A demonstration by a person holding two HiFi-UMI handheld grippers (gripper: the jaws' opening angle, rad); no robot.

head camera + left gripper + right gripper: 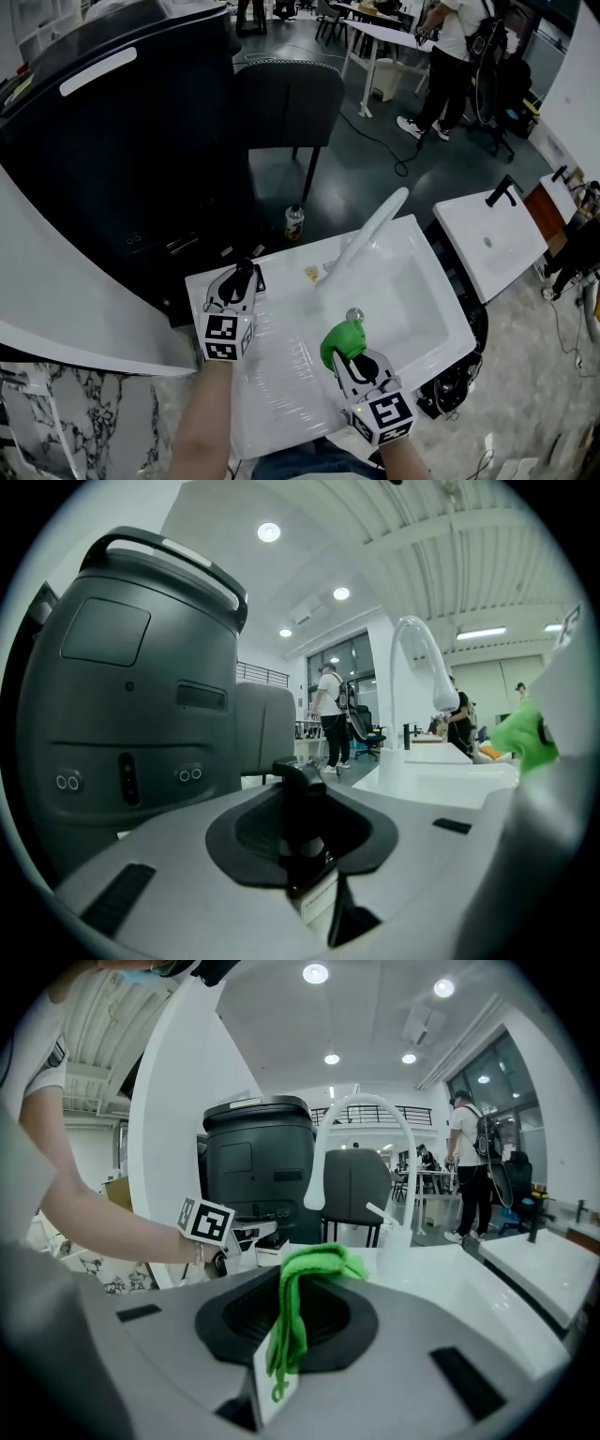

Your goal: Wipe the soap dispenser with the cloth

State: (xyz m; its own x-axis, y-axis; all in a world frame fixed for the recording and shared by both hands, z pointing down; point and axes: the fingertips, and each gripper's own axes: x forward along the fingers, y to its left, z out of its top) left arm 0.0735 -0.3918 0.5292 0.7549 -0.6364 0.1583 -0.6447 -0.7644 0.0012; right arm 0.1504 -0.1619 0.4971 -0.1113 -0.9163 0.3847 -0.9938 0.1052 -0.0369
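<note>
Right gripper view: green cloth, bunched, drooping.

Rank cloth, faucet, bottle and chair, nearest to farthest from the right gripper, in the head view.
1. cloth, held in the right gripper.
2. faucet, just beyond, over the sink.
3. bottle, past the sink's far edge.
4. chair, farthest, behind the bottle.

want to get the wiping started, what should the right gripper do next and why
Probably carry the right gripper leftward until its crumpled green cloth touches the black pump-top soap dispenser. The cloth is clamped in that gripper but sits apart from the dispenser, which the left gripper appears to grip on the white sink counter.
</note>
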